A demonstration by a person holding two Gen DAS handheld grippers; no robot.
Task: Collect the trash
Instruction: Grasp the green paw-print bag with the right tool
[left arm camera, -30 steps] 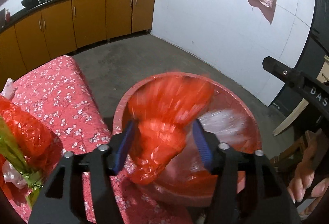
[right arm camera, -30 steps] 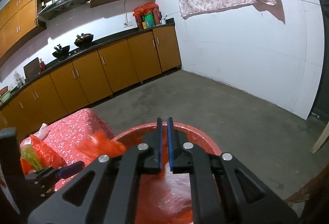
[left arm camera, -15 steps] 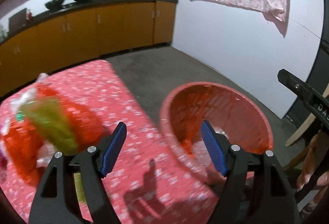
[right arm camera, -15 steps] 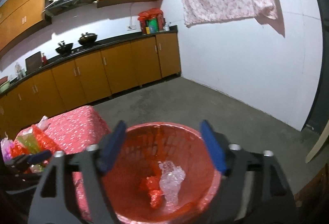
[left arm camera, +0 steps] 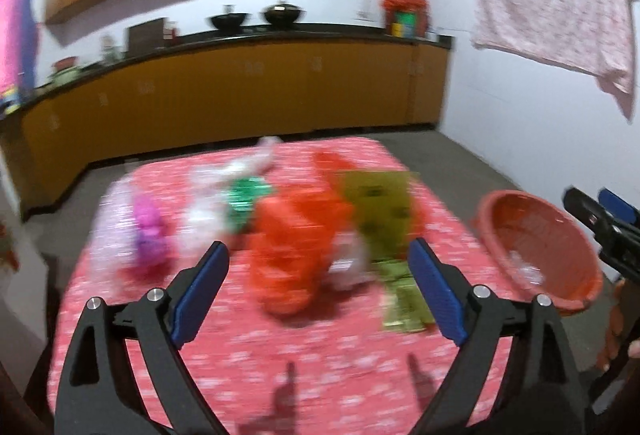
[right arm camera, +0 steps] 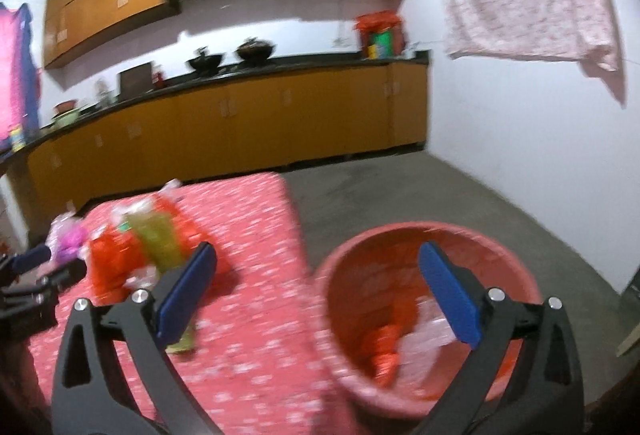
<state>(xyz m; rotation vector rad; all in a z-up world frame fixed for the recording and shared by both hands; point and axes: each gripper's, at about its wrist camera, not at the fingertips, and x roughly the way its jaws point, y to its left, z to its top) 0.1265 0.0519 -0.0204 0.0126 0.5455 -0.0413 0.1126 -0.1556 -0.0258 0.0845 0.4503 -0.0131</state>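
Holding two grippers over the floral-clothed table (left arm camera: 280, 363), we see our left gripper (left arm camera: 318, 293) and right gripper (right arm camera: 318, 293) both opening, nothing between either pair of jaws. Beyond the left one lie blurred scraps: one red bag (left arm camera: 296, 247), one yellow-green wrapper (left arm camera: 380, 211), one green scrap (left arm camera: 246, 197), one purple wrapper (left arm camera: 148, 231). One red basin (right arm camera: 348, 315) beside the table holds one red scrap (right arm camera: 384, 351) and one clear scrap (right arm camera: 424, 335).

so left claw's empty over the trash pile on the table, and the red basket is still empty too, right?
Not quite. The left claw is empty above the trash pile, but the red basket isn't: the right wrist view shows orange and clear plastic scraps inside.
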